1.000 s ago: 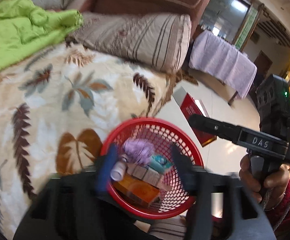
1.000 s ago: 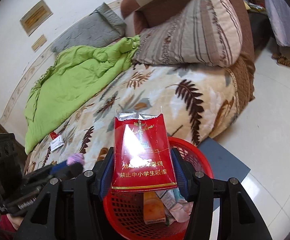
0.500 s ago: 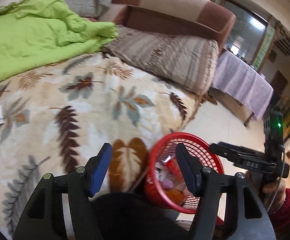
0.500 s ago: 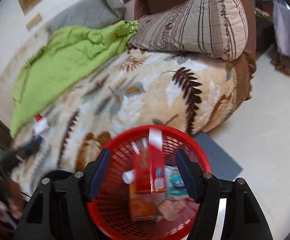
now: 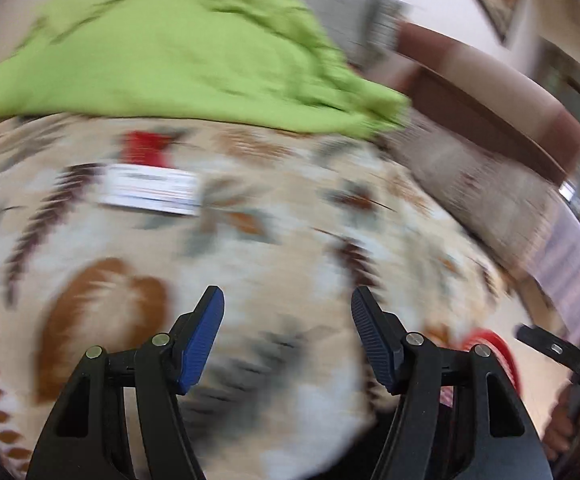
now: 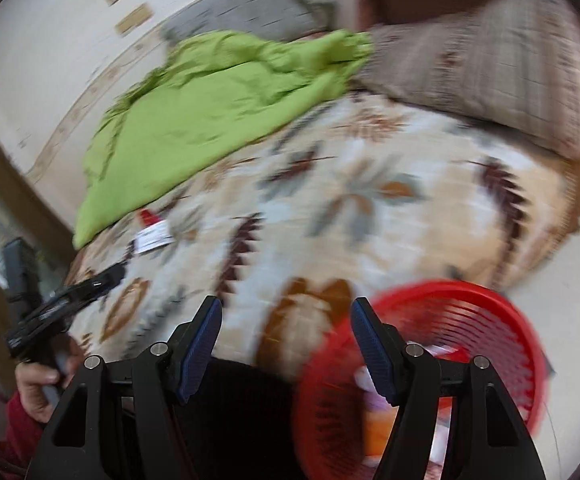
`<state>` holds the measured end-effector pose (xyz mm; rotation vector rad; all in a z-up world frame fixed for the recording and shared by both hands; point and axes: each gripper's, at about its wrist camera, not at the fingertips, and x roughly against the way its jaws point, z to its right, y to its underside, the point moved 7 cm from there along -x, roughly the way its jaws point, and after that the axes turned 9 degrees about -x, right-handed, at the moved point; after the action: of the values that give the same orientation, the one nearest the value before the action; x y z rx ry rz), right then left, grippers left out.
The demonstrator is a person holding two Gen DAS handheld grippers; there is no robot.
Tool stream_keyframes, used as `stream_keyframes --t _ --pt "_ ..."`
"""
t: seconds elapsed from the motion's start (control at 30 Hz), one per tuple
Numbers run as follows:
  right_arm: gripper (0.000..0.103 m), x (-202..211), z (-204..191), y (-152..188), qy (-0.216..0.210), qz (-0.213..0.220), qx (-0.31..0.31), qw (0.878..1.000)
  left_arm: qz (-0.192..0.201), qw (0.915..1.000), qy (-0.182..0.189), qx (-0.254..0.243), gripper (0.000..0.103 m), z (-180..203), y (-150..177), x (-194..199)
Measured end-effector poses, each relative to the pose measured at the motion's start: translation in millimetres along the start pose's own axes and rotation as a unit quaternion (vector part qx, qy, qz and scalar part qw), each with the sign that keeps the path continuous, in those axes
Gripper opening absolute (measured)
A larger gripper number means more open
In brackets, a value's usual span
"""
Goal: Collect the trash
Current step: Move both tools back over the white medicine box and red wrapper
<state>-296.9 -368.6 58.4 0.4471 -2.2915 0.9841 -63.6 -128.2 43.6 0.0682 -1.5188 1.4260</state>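
Note:
A red mesh basket (image 6: 470,320) with several pieces of trash inside stands on the floor by the bed; its rim shows at the right in the left wrist view (image 5: 498,344). A white-and-red packet (image 5: 149,192) lies on the leaf-patterned blanket (image 5: 290,240) near the green quilt; it also shows in the right wrist view (image 6: 151,234). My left gripper (image 5: 287,340) is open and empty above the blanket, short of the packet. My right gripper (image 6: 285,340) is open and empty, just left of the basket. Both views are blurred.
A green quilt (image 5: 169,48) covers the far side of the bed. A striped brown pillow (image 6: 490,60) and a brown headboard (image 5: 490,92) lie at the right. A grey pillow (image 6: 249,8) sits behind. Pale floor (image 6: 570,272) is beside the basket.
The red cigarette pack left my right gripper and dropped into the basket. My left gripper swung away from the basket, left over the blanket toward the packet. The right gripper shifted left off the basket.

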Motion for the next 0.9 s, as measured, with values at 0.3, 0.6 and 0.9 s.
stream_keyframes --t 0.3,0.6,0.9 --pt "0.051 -118 -122 -16 -0.076 -0.092 0.060 0.991 -0.006 0.9867 -0.128 0.100 0.065 -147 7 -22" --pt "0.036 -294 -212 -51 -0.070 -0.144 0.065 0.985 -0.012 0.9814 -0.125 0.145 0.065 -182 5 -37" --pt "0.036 -362 -226 -50 -0.097 -0.191 -0.006 0.977 0.012 0.9736 -0.117 0.196 0.066 -204 -1 -27"
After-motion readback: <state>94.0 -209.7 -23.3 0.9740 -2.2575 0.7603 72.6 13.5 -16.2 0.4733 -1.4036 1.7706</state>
